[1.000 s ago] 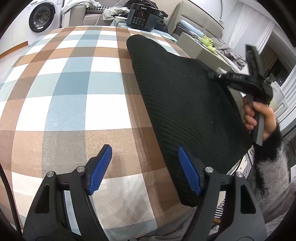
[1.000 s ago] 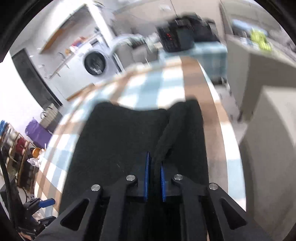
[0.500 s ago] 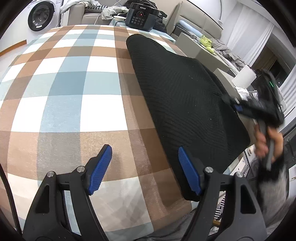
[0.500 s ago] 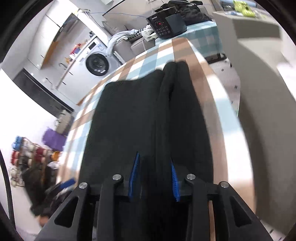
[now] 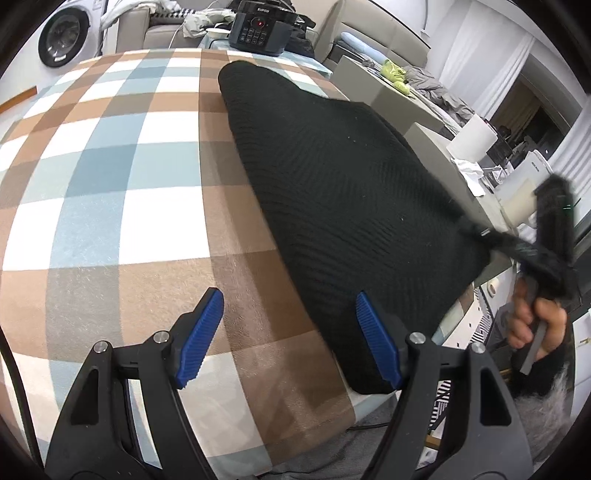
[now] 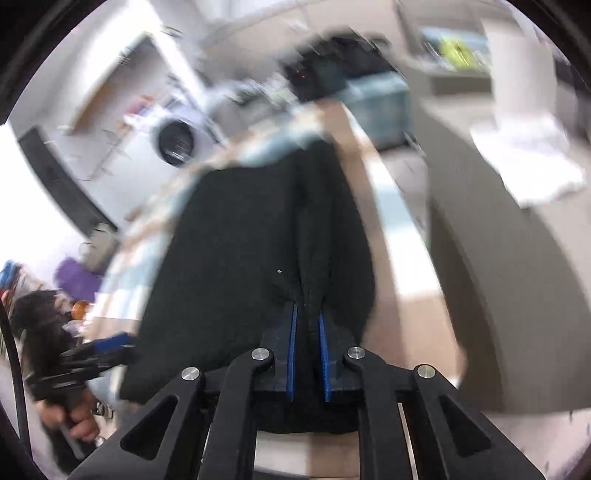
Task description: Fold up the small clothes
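Since a second ago the right gripper has swung out to the near right edge of the black knit garment; its fingers opened partway and have just been closing again, now nearly together with a ridge of the black cloth pinched between the blue pads. By contrast the left gripper has hardly shifted; its fingers stand wide apart over the near left edge of the garment, gripping nothing.

To fold well, I judge the right side should lift only a single edge and carry it across evenly, while the left fingers hold down the near corner so the knit does not drag.

Lying flat on the checked cloth of the table, the garment occupies the right half. Its long axis runs from the near edge to the far end, narrowing toward the black cooker.
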The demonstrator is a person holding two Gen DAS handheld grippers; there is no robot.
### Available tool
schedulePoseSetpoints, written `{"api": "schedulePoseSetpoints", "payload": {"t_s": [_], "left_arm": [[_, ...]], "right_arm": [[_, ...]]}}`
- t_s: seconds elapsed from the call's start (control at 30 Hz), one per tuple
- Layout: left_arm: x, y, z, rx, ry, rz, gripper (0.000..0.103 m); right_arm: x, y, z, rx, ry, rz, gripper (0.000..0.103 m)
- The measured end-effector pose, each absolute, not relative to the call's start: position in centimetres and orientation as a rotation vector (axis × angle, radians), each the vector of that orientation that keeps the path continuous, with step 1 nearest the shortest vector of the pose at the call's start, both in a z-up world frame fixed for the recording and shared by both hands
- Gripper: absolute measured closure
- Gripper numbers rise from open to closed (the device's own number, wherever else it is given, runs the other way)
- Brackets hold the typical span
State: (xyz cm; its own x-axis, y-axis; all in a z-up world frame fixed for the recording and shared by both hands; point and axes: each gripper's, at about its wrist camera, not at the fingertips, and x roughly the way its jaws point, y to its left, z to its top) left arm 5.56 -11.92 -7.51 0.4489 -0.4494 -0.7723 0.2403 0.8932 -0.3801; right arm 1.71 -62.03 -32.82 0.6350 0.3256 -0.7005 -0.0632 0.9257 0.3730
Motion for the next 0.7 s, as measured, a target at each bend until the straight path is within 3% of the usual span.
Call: {"api": "schedulePoseSetpoints", "payload": {"t_s": [0.1, 0.13, 0.2, 0.4, 0.47, 0.53, 0.57, 0.63, 0.7], "left_arm": [[5.7, -11.9, -7.8, -0.240, 1.028, -0.421, 0.031], [5.9, -11.9, -7.9, -0.246, 1.031, -0.418, 0.031], [6.4, -12.0, -8.0, -0.263, 1.032, -0.418, 0.031], [8.8, -13.4, -8.2, -0.299, 1.026, -0.434, 0.031], [9.4, -13.9, -8.3, -0.310, 1.024, -0.443, 0.038], [9.8, -14.5, -8.5, -0.312, 1.024, -0.441, 0.059], [9.9, -14.6, -8.5, -0.314, 1.016, -0.440, 0.065], [10.0, -15.0, -8.5, -0.286, 1.005, -0.420, 0.082], [10.0, -15.0, -8.5, -0.278, 0.996, -0.416, 0.085]], "right_arm": [[1.4, -62.7, -32.5, 0.401, 0.826, 0.249, 0.081], [1.2, -62.7, -32.2, 0.397, 0.812, 0.249, 0.069], [1.0, -63.0, -32.0, 0.397, 0.795, 0.232, 0.058], [2.8, -63.0, -32.7, 0.407, 0.836, 0.237, 0.058], [3.5, -62.7, -32.8, 0.394, 0.843, 0.242, 0.058], [3.8, -62.3, -32.9, 0.370, 0.849, 0.252, 0.058], [4.0, -62.0, -33.0, 0.355, 0.853, 0.256, 0.058], [4.3, -61.7, -33.3, 0.346, 0.864, 0.265, 0.066], [4.5, -61.3, -33.5, 0.328, 0.868, 0.273, 0.069]]}}
